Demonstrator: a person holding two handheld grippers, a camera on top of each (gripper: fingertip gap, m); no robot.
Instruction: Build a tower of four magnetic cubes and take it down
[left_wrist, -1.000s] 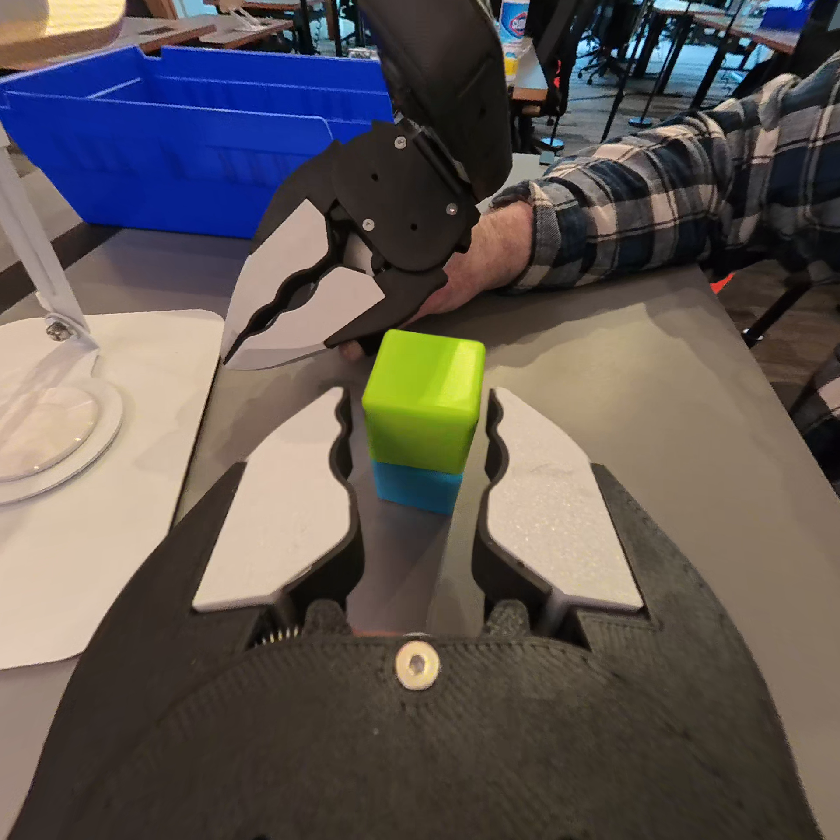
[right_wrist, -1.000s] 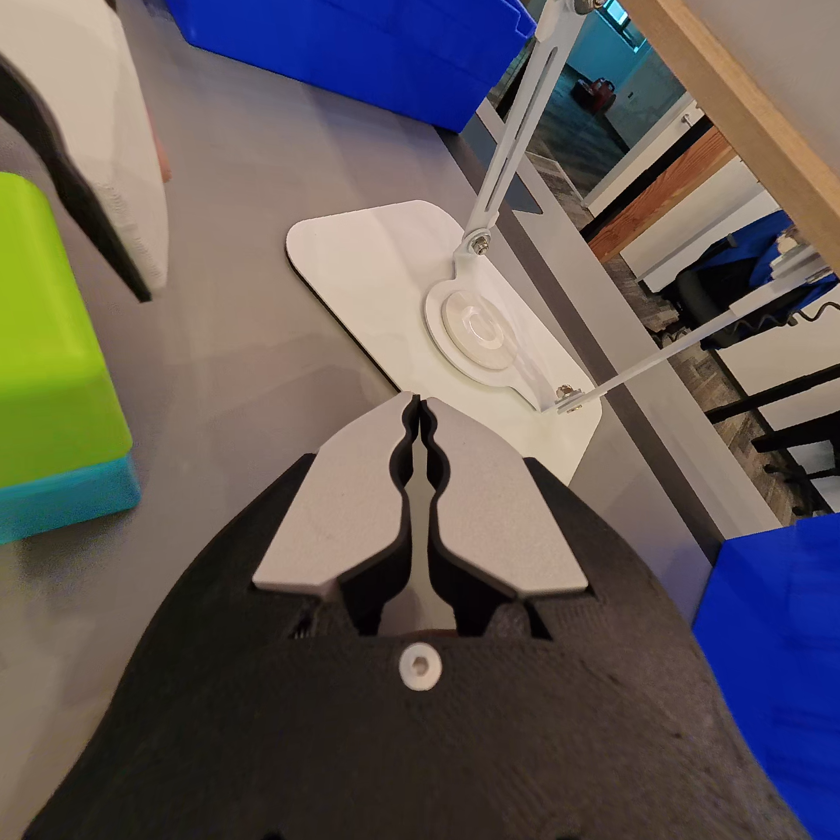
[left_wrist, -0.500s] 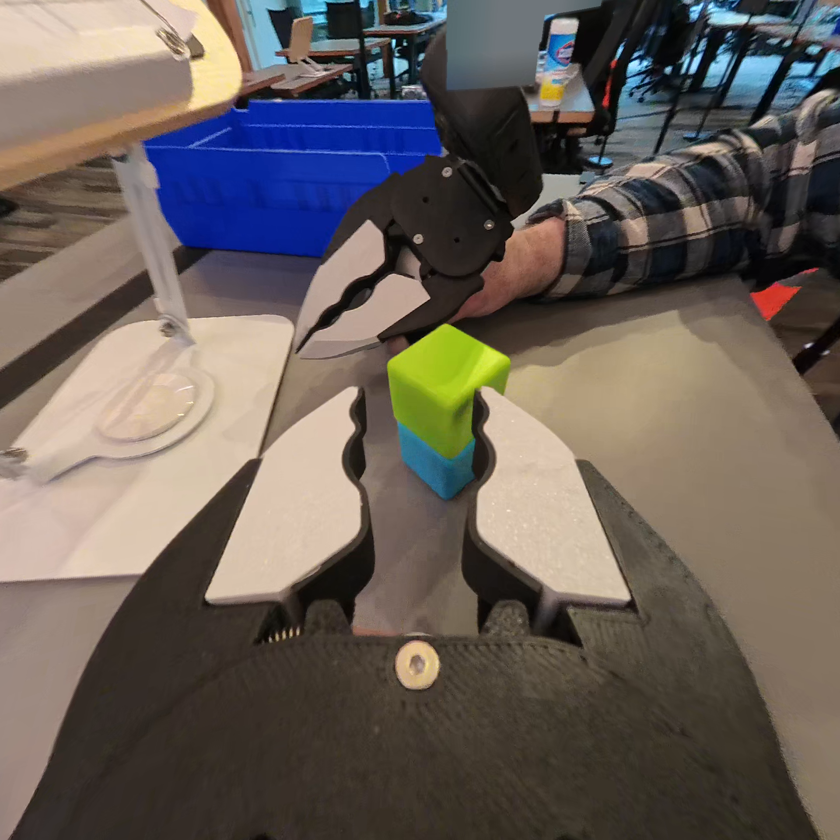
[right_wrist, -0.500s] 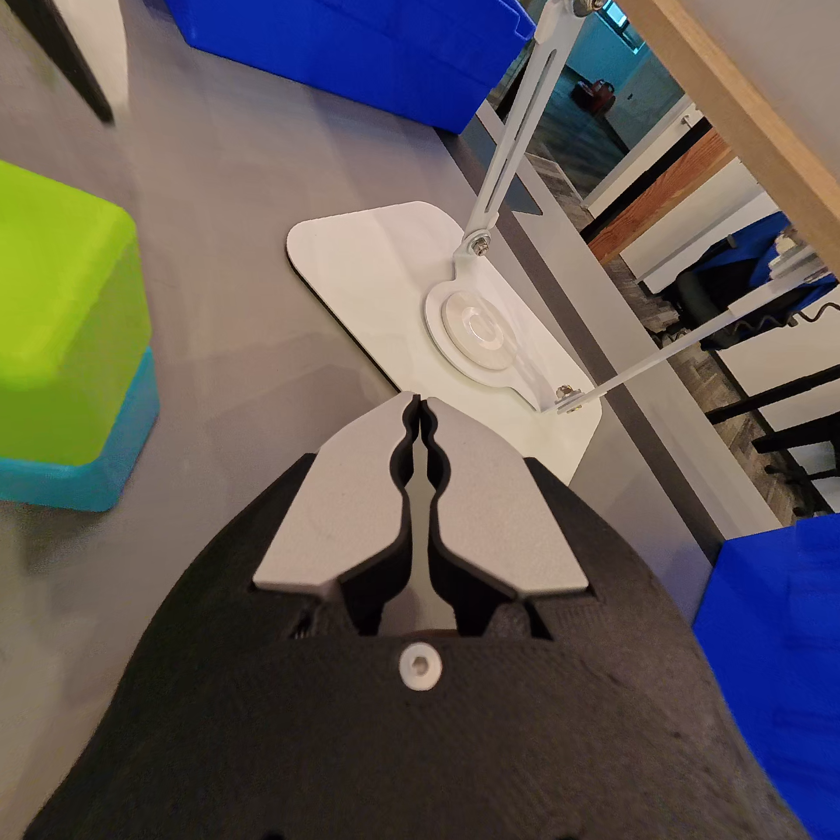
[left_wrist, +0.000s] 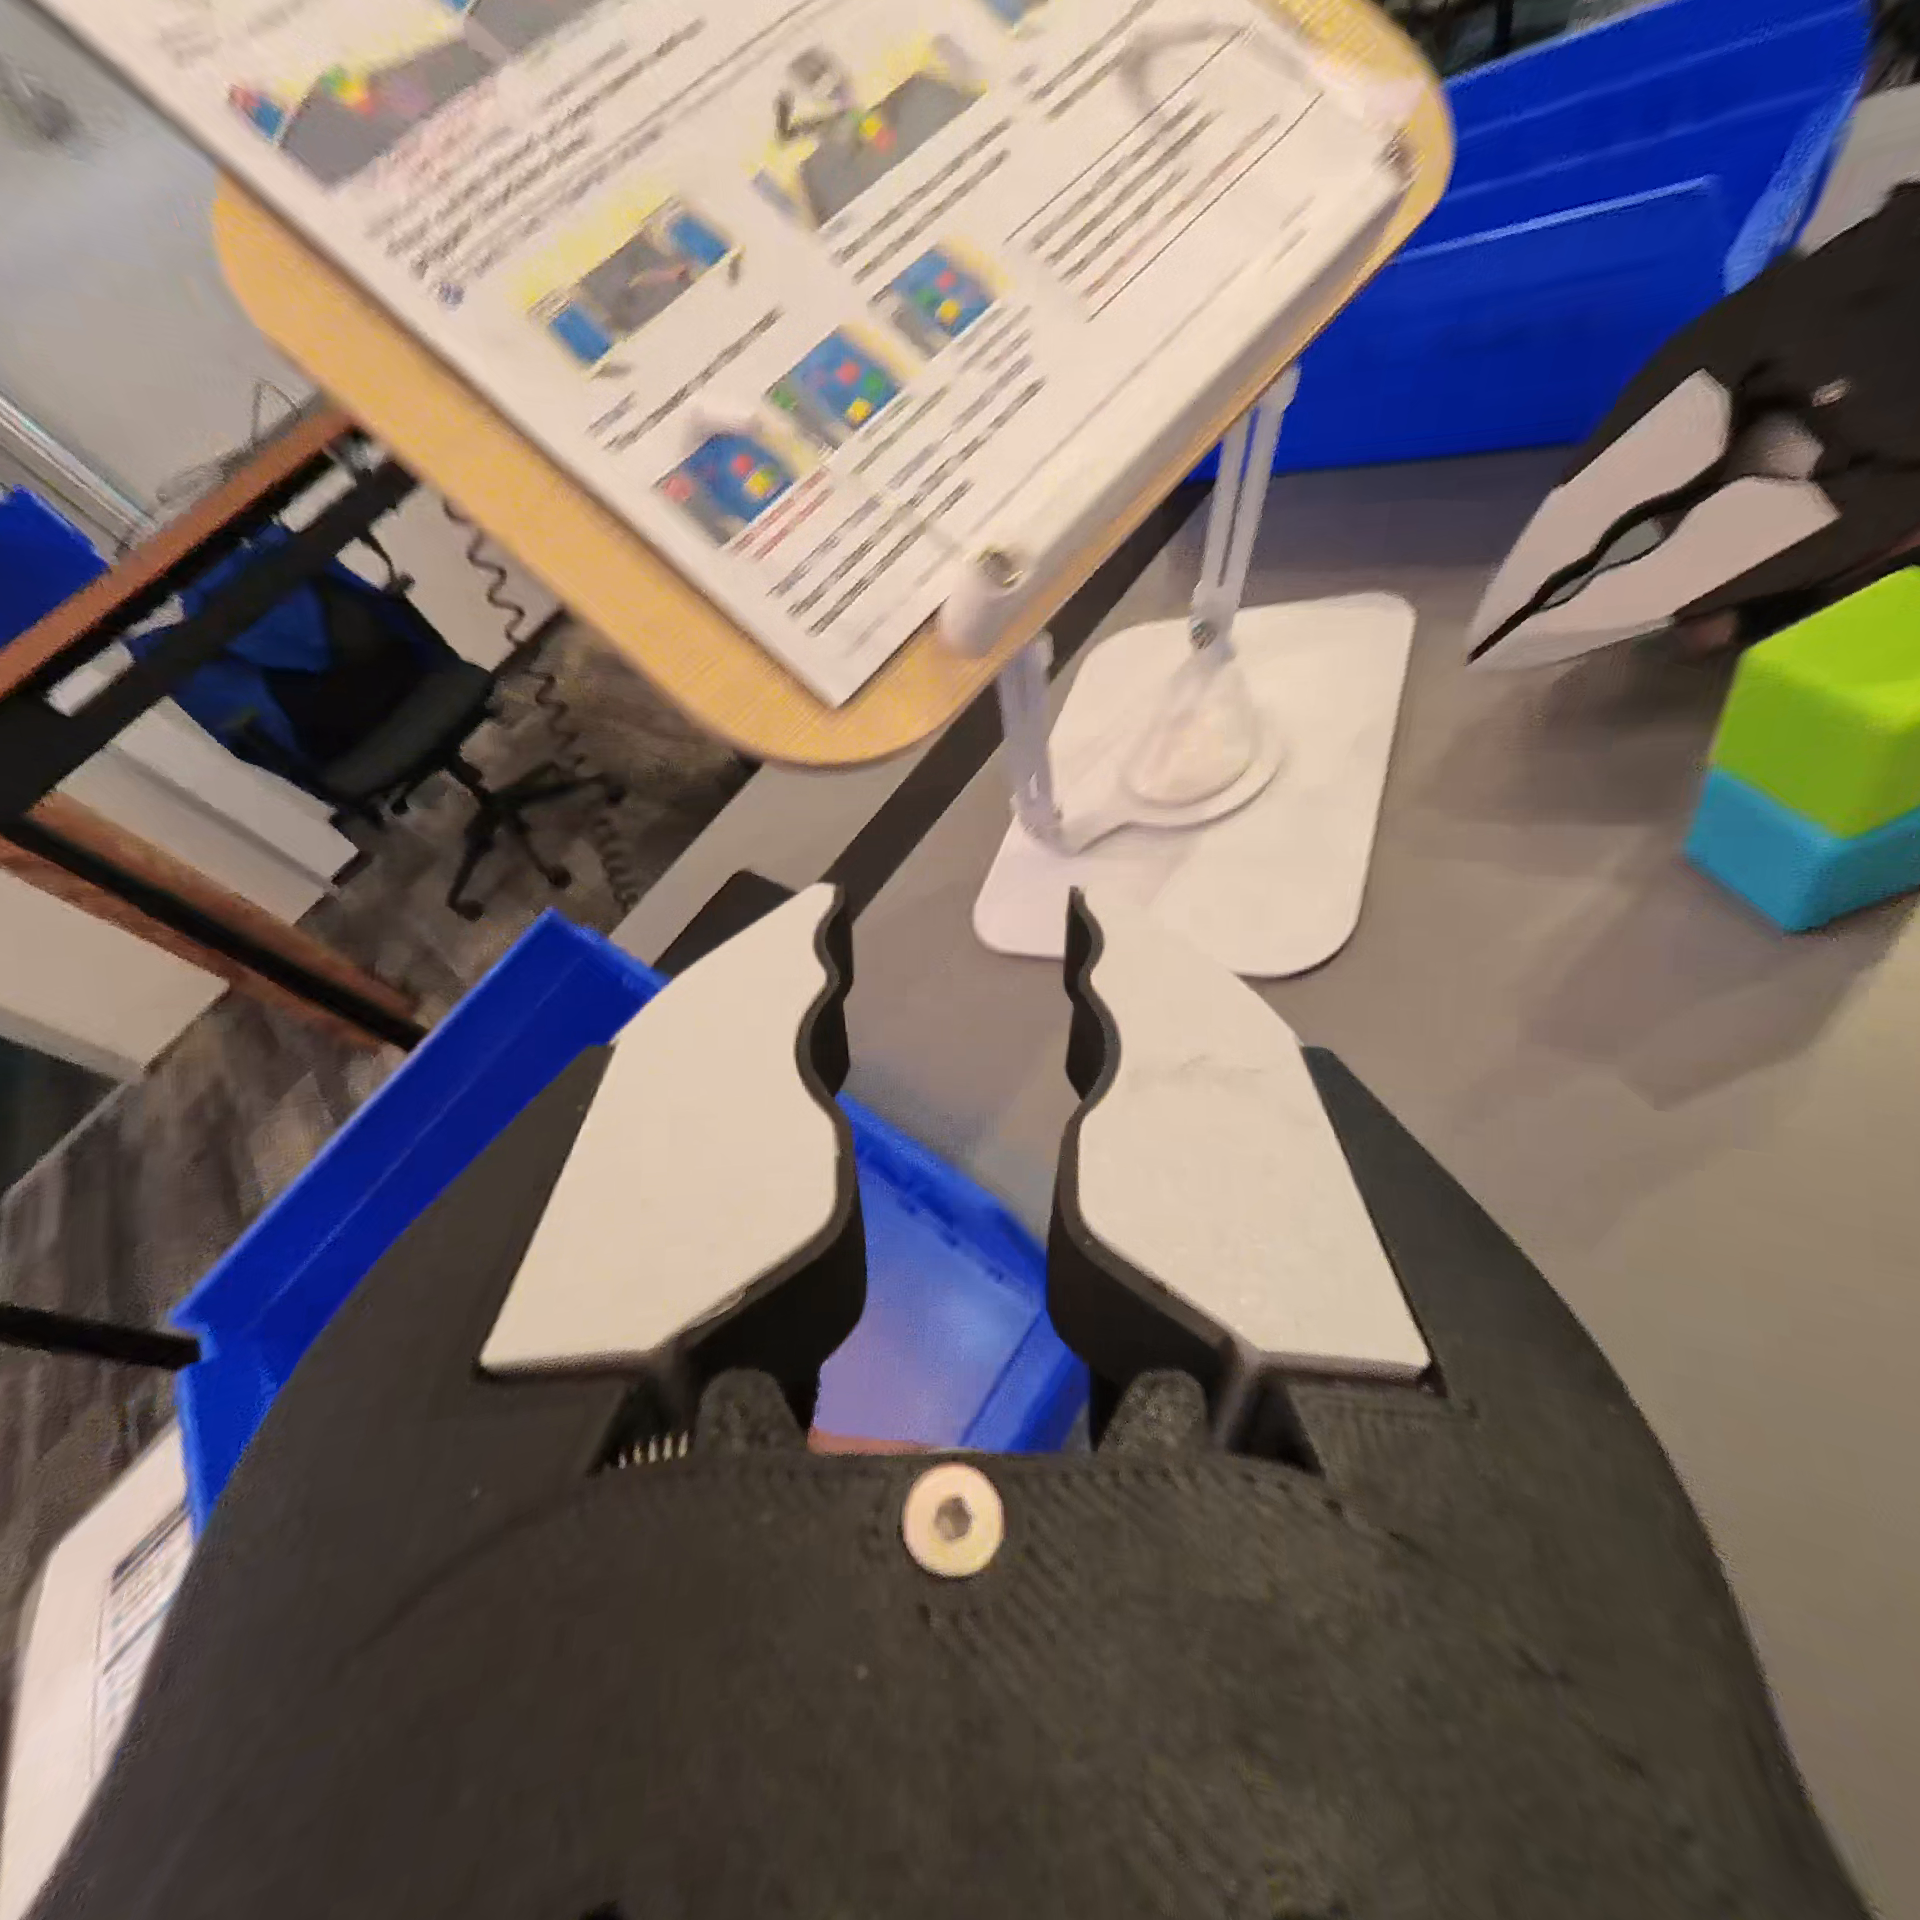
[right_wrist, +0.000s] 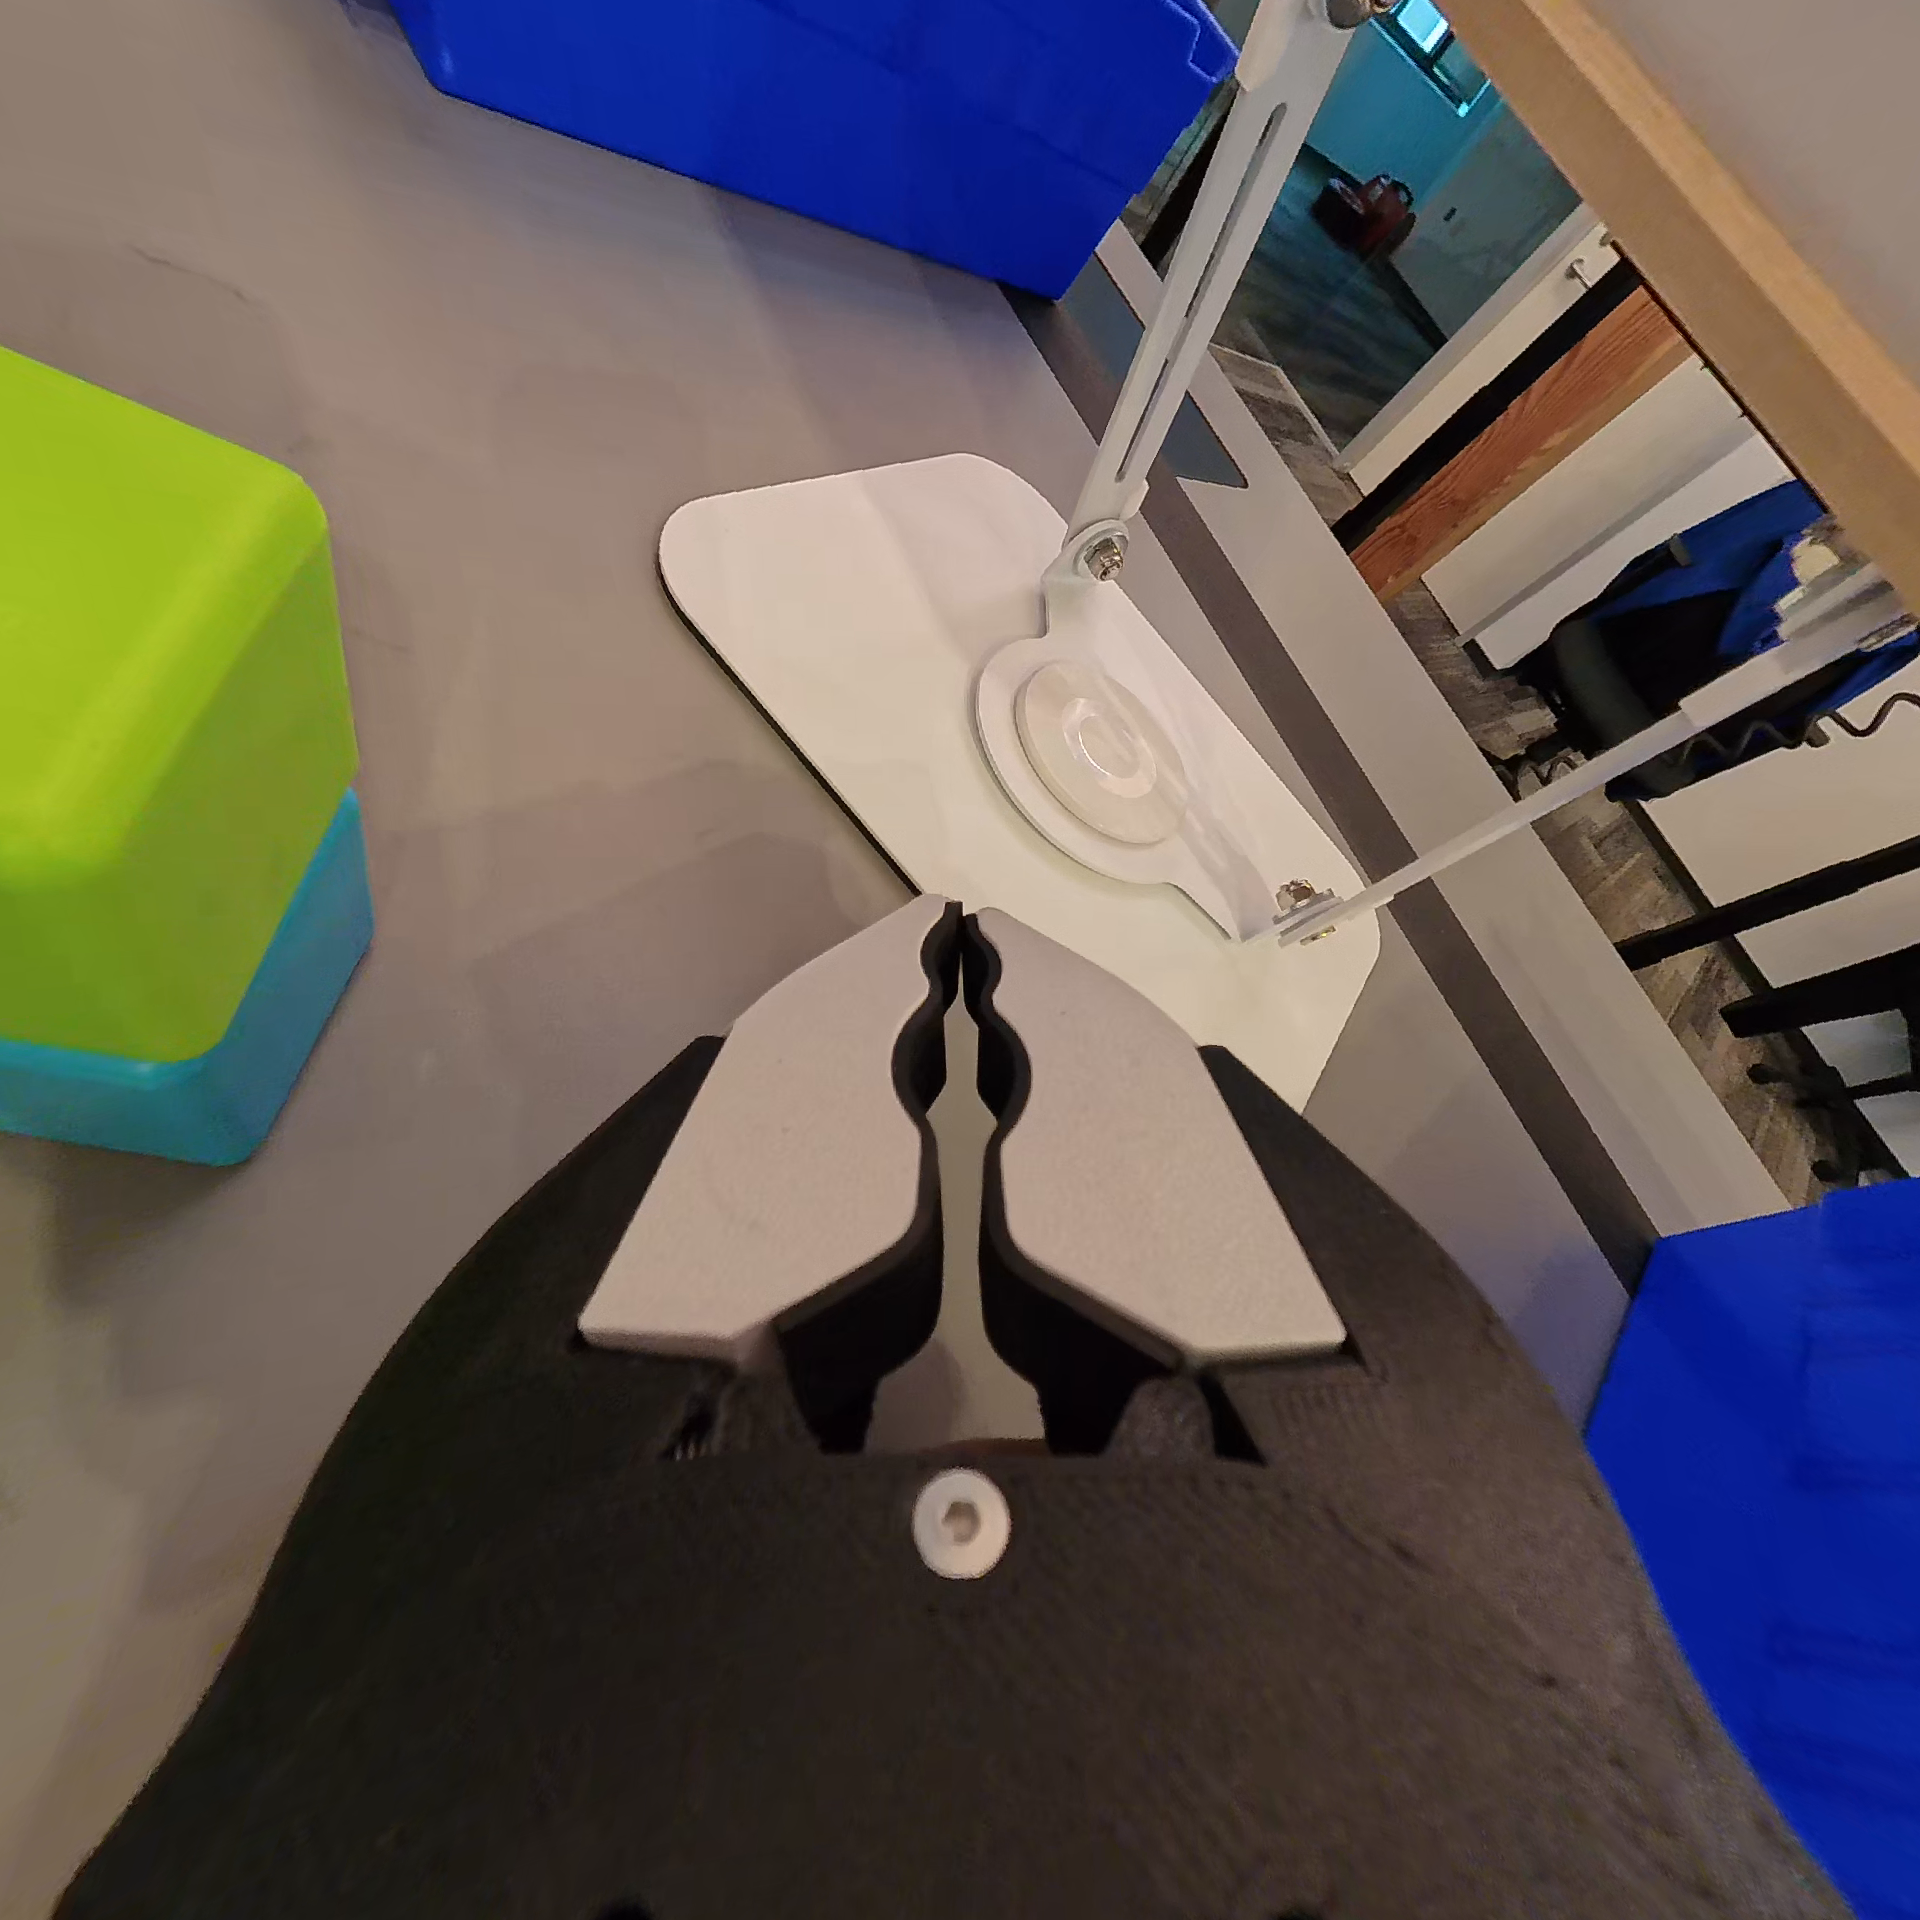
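Observation:
A lime green cube (left_wrist: 1829, 727) sits stacked on a light blue cube (left_wrist: 1797, 868) on the grey table, at the right edge of the left wrist view. The same green cube (right_wrist: 145, 686) on the blue cube (right_wrist: 208, 1081) shows at the left of the right wrist view. My left gripper (left_wrist: 951, 914) is open and empty, well left of the stack, over the near blue bin (left_wrist: 416, 1164). My right gripper (right_wrist: 961, 914) is shut and empty, to the right of the stack; it also shows in the left wrist view (left_wrist: 1507, 634) just behind the stack.
A white stand base (right_wrist: 883, 623) with thin arms carries a wooden board with an instruction sheet (left_wrist: 779, 291) overhead. A big blue bin (right_wrist: 810, 114) stands at the table's back. The table edge (right_wrist: 1351, 790) runs right of the stand. Office chairs and desks lie beyond. There is about 25 centimeters between the tips of the two grippers. To reach the lime green cube (left_wrist: 1829, 727) in a straight line is about 12 centimeters for my right fingers, about 20 centimeters for my left.
My left gripper has pulled back from the two-cube stack and swung left toward the near blue bin, still open. The right gripper has stayed shut and still.

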